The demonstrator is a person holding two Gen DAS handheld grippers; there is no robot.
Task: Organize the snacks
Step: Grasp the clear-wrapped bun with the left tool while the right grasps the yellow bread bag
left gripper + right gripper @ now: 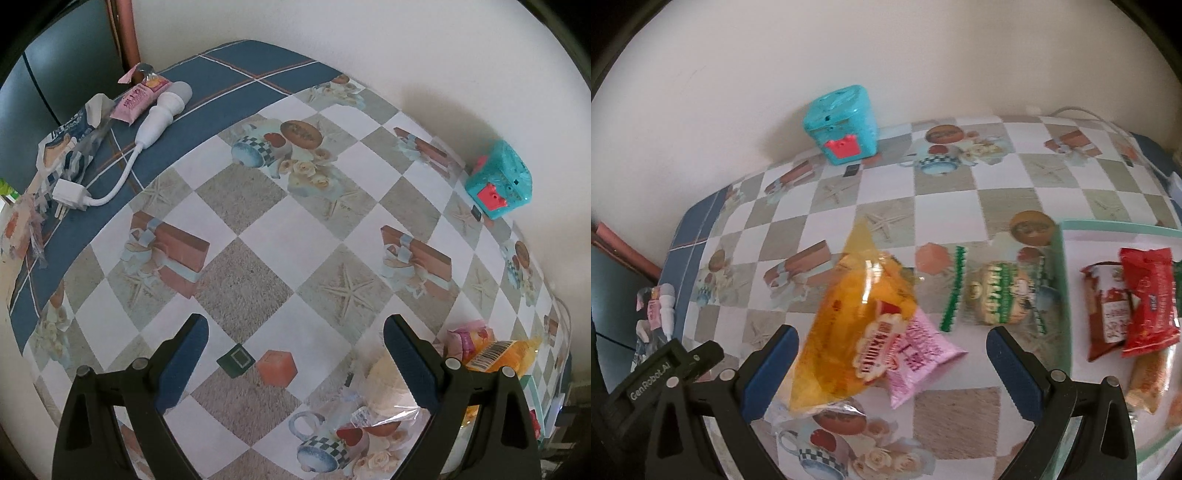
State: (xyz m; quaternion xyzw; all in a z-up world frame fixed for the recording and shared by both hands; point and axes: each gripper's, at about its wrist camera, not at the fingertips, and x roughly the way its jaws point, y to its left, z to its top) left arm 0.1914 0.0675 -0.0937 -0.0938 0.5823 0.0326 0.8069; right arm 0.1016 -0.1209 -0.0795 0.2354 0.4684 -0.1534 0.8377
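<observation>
Right wrist view: the right gripper [892,360] is wide open, holding nothing. An orange snack bag [849,325] lies on the table [960,206] between its fingers, on top of a pink packet [918,356]. To the right, a green tray [1065,288] holds red snack packs [1148,299]. In the left wrist view, the left gripper [293,349] is wide open too. A blue toy box [498,181] sits far off by the wall.

Both grippers, left [295,343] and right [892,350], have black plastic arms with blue pads [188,354] and silver screws. One black body reads "GenRobot.AI" in white.
</observation>
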